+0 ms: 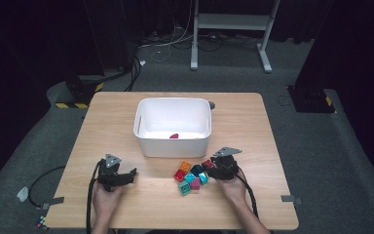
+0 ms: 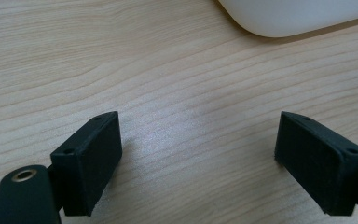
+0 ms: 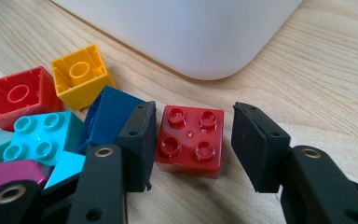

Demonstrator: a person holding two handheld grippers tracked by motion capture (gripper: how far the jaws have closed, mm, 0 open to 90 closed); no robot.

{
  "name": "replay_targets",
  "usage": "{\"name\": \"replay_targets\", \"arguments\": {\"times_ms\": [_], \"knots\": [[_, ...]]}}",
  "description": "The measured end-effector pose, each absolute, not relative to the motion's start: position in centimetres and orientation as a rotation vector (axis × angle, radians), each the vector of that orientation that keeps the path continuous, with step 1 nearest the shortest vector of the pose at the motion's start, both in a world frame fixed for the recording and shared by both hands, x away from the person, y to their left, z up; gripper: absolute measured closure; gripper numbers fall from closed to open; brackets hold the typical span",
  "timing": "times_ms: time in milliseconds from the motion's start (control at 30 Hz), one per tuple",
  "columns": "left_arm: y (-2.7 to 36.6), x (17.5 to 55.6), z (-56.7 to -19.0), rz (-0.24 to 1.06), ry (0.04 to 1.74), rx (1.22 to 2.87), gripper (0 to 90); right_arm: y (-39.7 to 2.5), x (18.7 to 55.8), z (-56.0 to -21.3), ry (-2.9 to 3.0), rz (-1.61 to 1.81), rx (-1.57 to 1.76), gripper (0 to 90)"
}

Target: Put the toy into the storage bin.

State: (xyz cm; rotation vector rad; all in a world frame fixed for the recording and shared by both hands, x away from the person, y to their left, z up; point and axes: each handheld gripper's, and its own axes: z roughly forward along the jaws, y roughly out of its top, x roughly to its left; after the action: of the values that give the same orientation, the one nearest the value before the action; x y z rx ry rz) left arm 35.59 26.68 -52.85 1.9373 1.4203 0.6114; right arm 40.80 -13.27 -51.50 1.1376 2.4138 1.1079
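A red four-stud brick (image 3: 189, 140) stands studs up on the wooden table, just in front of the white bin's corner (image 3: 191, 32). My right gripper (image 3: 196, 125) is open with a jaw on each side of this brick; the left jaw touches it and the right jaw stands a little off. In the high view the right gripper (image 1: 210, 168) is at the right edge of the brick cluster (image 1: 191, 176). My left gripper (image 1: 126, 176) is open over bare wood, left of the cluster. Nothing lies between the left gripper's (image 2: 198, 140) jaws.
Left of the red brick lie a dark blue brick (image 3: 107, 116), a yellow one (image 3: 80, 77), an upturned red one (image 3: 18, 95), a turquoise one (image 3: 39, 135) and a magenta one (image 3: 9, 172). The white bin (image 1: 173, 146) holds one small red piece (image 1: 174, 136).
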Motion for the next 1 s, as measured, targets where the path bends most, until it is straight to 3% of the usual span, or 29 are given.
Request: {"name": "replay_targets", "arguments": {"times_ms": [233,1000], "knots": [[26.7,35.6,-52.8,0.612,1.42,1.937,14.8,-13.1,40.7,-51.7,2.447,1.045,1.112,57.8],[26.7,35.6,-52.8,0.611,1.42,1.936,14.8,-14.7,40.0,-49.1,2.429,1.128,1.095,59.0]]}}
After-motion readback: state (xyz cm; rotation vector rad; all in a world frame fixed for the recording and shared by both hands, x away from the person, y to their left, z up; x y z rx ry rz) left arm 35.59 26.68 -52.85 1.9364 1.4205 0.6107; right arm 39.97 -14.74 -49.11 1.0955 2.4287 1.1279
